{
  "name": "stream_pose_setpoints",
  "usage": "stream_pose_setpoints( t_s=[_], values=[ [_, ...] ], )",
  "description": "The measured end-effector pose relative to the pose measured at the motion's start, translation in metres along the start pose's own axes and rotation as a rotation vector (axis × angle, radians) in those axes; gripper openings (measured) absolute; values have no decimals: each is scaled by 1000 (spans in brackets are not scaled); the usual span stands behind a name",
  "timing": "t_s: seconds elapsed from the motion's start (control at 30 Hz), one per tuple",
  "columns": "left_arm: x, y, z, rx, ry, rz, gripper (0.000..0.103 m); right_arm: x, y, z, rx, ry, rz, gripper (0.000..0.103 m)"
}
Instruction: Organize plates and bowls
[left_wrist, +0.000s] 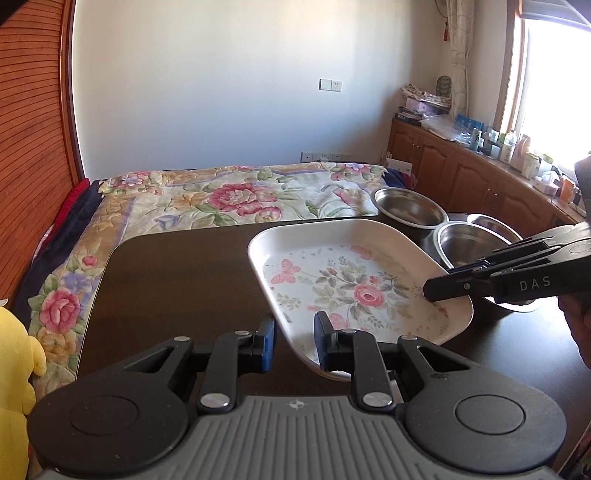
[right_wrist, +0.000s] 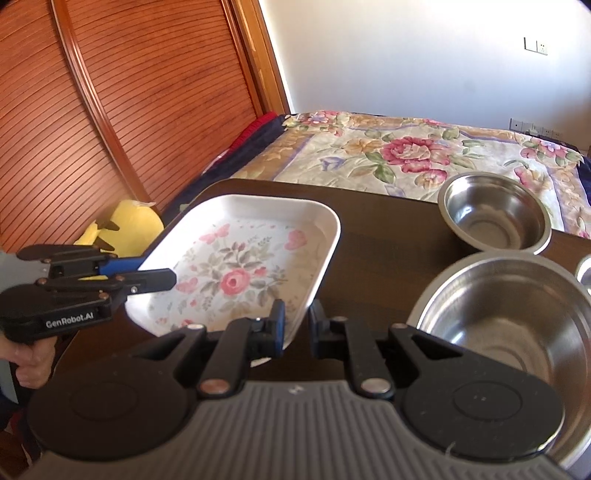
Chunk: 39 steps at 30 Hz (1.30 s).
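Left wrist view: left gripper (left_wrist: 294, 345) and right gripper (right_wrist: 297, 328), both spread, straddle opposite rims of the floral tray (left_wrist: 258, 254); 3 steel bowls (right_wrist: 495, 218) sit beside it.

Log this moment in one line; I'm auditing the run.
floral tray | left gripper, right gripper straddle rim | grip unclear | steel bowls beside tray

Bare table (left_wrist: 177, 266) left of tray (left_wrist: 458, 317); bowls (left_wrist: 410, 210) crowd right.
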<state>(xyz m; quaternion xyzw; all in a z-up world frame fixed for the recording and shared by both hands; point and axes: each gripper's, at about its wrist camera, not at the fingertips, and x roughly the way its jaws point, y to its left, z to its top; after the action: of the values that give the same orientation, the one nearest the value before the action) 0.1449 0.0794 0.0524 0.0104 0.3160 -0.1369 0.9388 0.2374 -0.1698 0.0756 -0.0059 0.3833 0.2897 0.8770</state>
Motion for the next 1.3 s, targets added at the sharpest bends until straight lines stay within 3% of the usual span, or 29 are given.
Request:
stream_pose_setpoints(
  t_s=[0.77,1.3],
  values=[
    [-52,-22,-55,-20,14,-10,24,-41,26,-60,-25,5,62,16],
    [-62,-22,-86,-48,51,-17,24,-47,38,-86,-37,31,106,16]
  ],
)
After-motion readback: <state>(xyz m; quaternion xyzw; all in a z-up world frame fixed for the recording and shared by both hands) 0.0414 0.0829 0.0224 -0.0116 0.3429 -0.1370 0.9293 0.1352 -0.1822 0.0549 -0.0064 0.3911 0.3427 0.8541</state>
